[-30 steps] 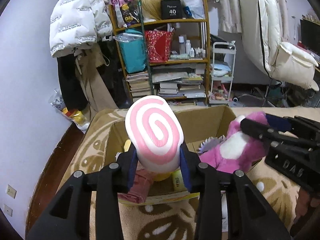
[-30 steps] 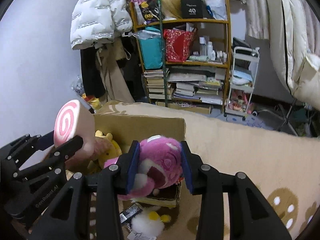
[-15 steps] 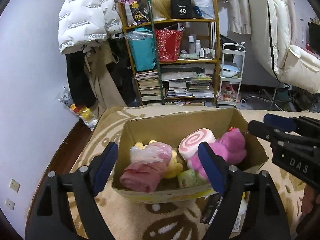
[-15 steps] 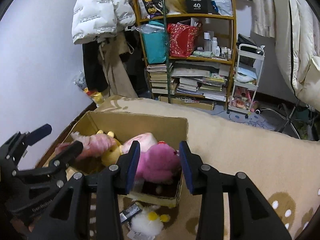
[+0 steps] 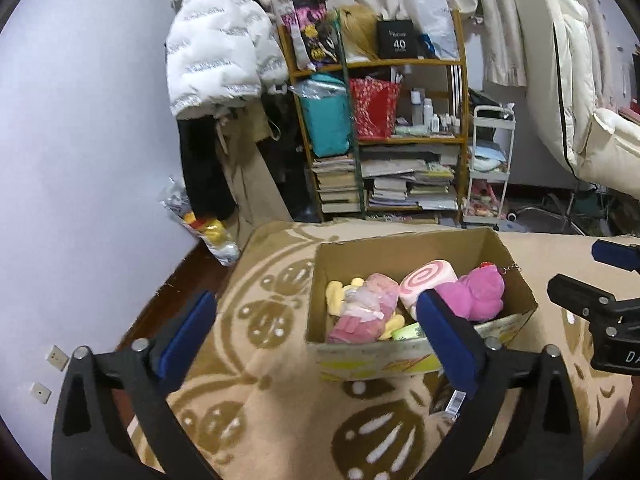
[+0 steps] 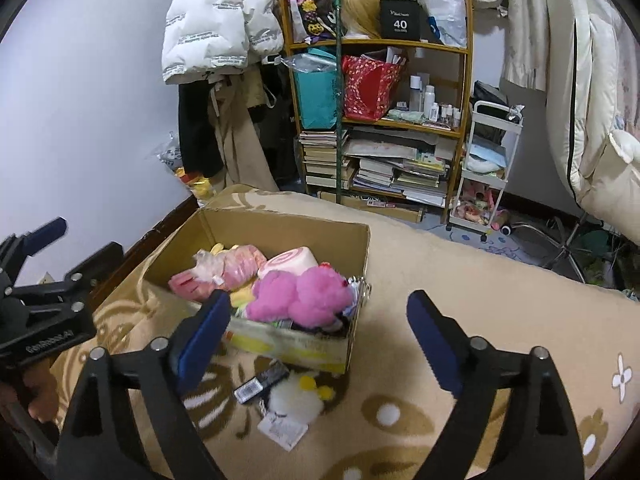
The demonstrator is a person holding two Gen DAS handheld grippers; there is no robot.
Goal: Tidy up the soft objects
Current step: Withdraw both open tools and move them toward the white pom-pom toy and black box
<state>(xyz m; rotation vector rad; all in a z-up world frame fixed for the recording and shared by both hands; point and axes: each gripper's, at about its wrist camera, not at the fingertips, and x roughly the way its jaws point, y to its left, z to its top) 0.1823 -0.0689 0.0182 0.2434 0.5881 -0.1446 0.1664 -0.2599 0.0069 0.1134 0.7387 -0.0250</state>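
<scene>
A cardboard box (image 5: pixel 400 248) stands on the beige patterned blanket. In it lie a pink-and-white swirl cushion (image 5: pixel 428 280), a magenta plush (image 5: pixel 472 292), a pink plush in plastic (image 5: pixel 368 312) and a yellow plush (image 5: pixel 334 296). My left gripper (image 5: pixel 316 312) hangs above the box's near side, its jaws opening wide with nothing pressed between the pads. My right gripper (image 6: pixel 318 308) is near the box's right corner; its jaws are opening too and hold nothing. From the right wrist I see the same box (image 6: pixel 280 232), the swirl cushion (image 6: pixel 292 260) and the magenta plush (image 6: pixel 304 296).
A white fluffy toy (image 6: pixel 296 400), a black packet (image 6: pixel 260 384) and a paper tag (image 6: pixel 282 430) lie on the blanket in front of the box. Behind it stand a full wooden shelf (image 5: pixel 384 136) and a white trolley (image 5: pixel 488 168). Left is the wall.
The left gripper let go of the swirl cushion and the right let go of the magenta plush; both toys now lie in the box. Both grippers opened wide and drew back and up.
</scene>
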